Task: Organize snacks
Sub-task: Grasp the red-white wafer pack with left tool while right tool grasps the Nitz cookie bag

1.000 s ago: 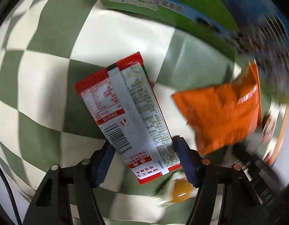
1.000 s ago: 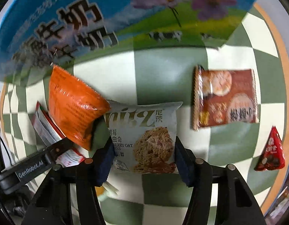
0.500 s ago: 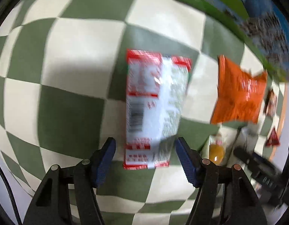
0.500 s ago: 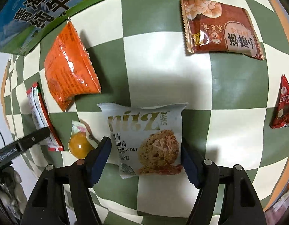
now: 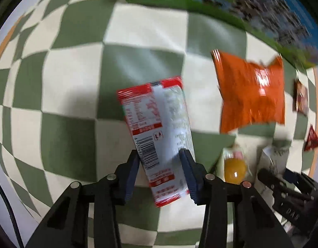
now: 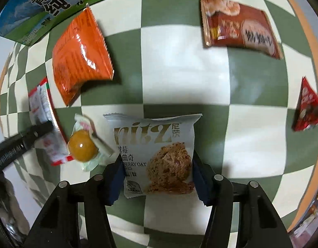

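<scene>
My left gripper is shut on a red-and-white snack packet, its jaws pressing the packet's lower sides above the checkered cloth. My right gripper is shut on a white oat cookie packet, its jaws against both side edges. An orange snack bag lies at the upper left of the right wrist view; it also shows in the left wrist view. A wrapped yellow candy lies just left of the cookie packet.
A blue-green milk carton box lies along the far side. A brown snack packet and a red triangular packet lie to the right. The green-and-cream checkered cloth ends at an orange rim.
Both grippers have closed in on their packets: the left on the red-and-white packet, the right on the cookie packet. The left view has shifted, with the packet tilted.
</scene>
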